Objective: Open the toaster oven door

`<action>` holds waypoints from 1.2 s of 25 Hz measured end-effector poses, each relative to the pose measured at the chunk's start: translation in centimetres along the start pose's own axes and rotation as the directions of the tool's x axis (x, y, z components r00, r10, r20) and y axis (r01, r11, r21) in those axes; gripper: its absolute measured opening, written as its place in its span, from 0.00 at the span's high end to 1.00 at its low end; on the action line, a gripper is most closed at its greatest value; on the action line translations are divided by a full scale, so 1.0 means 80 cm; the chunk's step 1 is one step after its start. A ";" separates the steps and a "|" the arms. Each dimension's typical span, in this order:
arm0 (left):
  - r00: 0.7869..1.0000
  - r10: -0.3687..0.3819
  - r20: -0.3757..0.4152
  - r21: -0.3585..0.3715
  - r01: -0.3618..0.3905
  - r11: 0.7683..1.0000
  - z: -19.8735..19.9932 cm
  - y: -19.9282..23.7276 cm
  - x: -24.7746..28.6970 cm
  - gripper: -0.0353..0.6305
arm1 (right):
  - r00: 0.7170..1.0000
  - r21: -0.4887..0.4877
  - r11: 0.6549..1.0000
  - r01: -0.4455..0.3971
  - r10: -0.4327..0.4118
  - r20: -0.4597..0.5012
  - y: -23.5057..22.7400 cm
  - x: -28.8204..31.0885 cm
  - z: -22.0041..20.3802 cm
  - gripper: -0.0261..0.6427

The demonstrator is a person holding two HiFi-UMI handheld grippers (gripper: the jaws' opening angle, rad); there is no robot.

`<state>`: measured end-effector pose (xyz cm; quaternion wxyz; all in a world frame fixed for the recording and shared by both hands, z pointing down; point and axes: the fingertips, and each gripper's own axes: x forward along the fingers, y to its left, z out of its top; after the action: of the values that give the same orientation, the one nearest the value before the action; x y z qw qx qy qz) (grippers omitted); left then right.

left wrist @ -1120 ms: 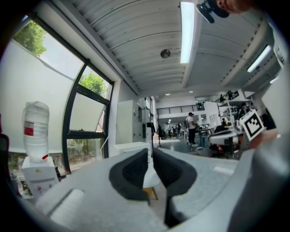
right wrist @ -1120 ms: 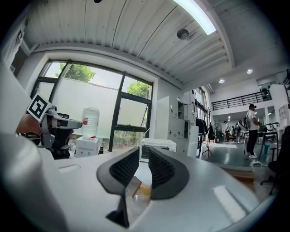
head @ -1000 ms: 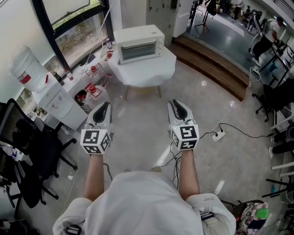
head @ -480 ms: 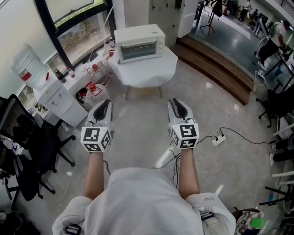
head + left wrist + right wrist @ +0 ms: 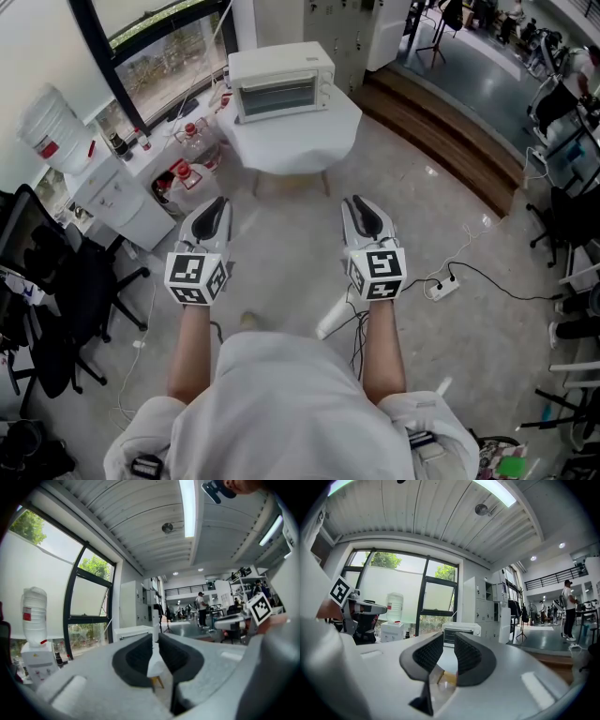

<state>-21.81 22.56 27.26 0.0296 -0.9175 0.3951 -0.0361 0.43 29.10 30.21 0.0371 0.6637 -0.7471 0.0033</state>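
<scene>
A white toaster oven (image 5: 281, 82) with its glass door closed stands on a small table under a white cloth (image 5: 292, 141), far ahead of both grippers. My left gripper (image 5: 217, 201) and right gripper (image 5: 360, 201) are held side by side over the floor, pointing level at the table, well short of it. The left gripper (image 5: 155, 637) shows only a thin slit between its pads, with nothing in it. The right gripper (image 5: 449, 639) has just been opening; its gap is wider and empty, and the toaster oven (image 5: 471, 629) shows beyond it.
A water dispenser (image 5: 111, 197) with its bottle (image 5: 53, 136) stands at the left by the window, with red-capped jugs (image 5: 184, 180) beside it. Black office chairs (image 5: 61, 300) are at the left. A power strip with cables (image 5: 442, 277) lies on the floor at the right, and a wooden step (image 5: 441, 141) runs behind it.
The person has stepped a little toward the table, carrying both grippers forward side by side. A foot now shows on the floor between the arms.
</scene>
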 end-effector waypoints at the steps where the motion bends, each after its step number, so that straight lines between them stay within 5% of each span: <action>1: 1.000 0.001 0.000 -0.001 -0.001 1.000 -0.001 0.001 0.005 0.89 | 1.000 0.000 1.000 -0.003 0.003 -0.001 -0.003 0.004 -0.001 0.87; 16: 1.000 -0.022 0.000 -0.036 0.022 0.999 -0.019 0.074 0.113 0.89 | 0.999 0.003 1.000 0.015 -0.015 -0.039 -0.038 0.120 -0.013 0.87; 30: 0.996 -0.088 -0.028 -0.076 0.086 0.993 -0.033 0.225 0.256 0.89 | 0.997 0.016 0.999 0.041 -0.040 -0.073 -0.035 0.322 0.005 0.87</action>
<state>-21.04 -4.78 29.28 -0.0126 -0.9335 0.3564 -0.0368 0.15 3.21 31.20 0.0588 0.6784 -0.7316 0.0331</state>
